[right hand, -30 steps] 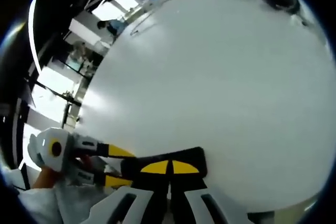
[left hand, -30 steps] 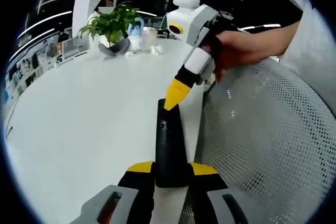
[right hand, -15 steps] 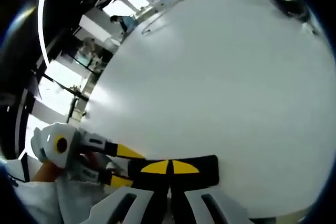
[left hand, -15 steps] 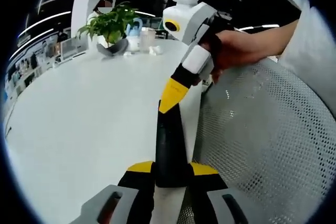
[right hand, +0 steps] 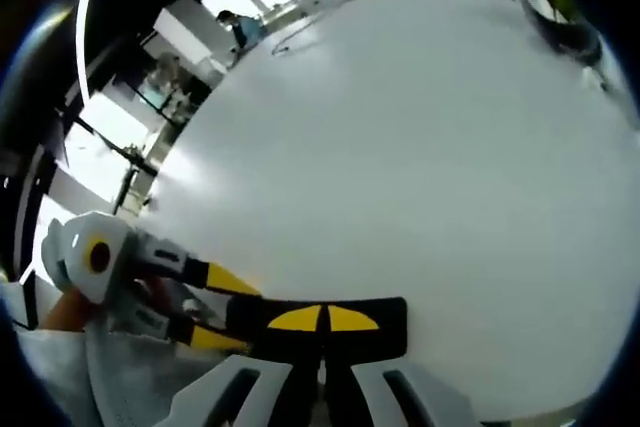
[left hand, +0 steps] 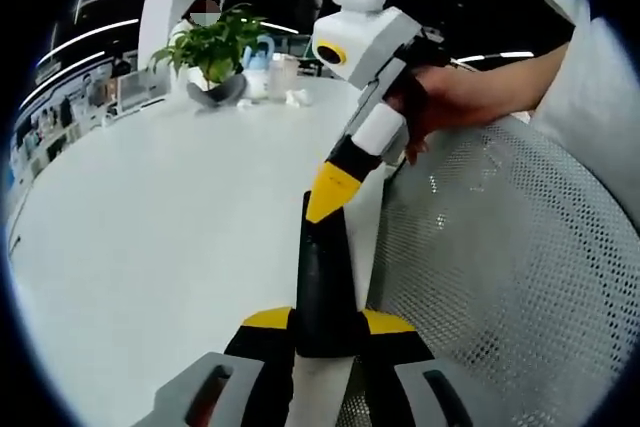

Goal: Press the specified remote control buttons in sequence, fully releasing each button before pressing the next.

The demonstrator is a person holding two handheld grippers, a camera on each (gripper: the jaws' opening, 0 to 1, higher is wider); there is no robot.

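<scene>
Presently the left gripper (left hand: 325,332) is clamping the remote (left hand: 323,282) by its near end, holding it out over the bench (left hand: 170,217). The right gripper (left hand: 330,194), jaws closed together, is bearing tip-first on the remote's far end. Advisably, it should press squarely on one button, then lift fully clear before the next.

Right claw (right hand: 322,319): yellow-tipped jaws are resting closed on the black bar-shaped remote control (right hand: 385,317). Left claw (right hand: 218,309) is entering from the left, gripping that remote's end. Round white glossy worktop (right hand: 420,147) is spreading beyond.
</scene>
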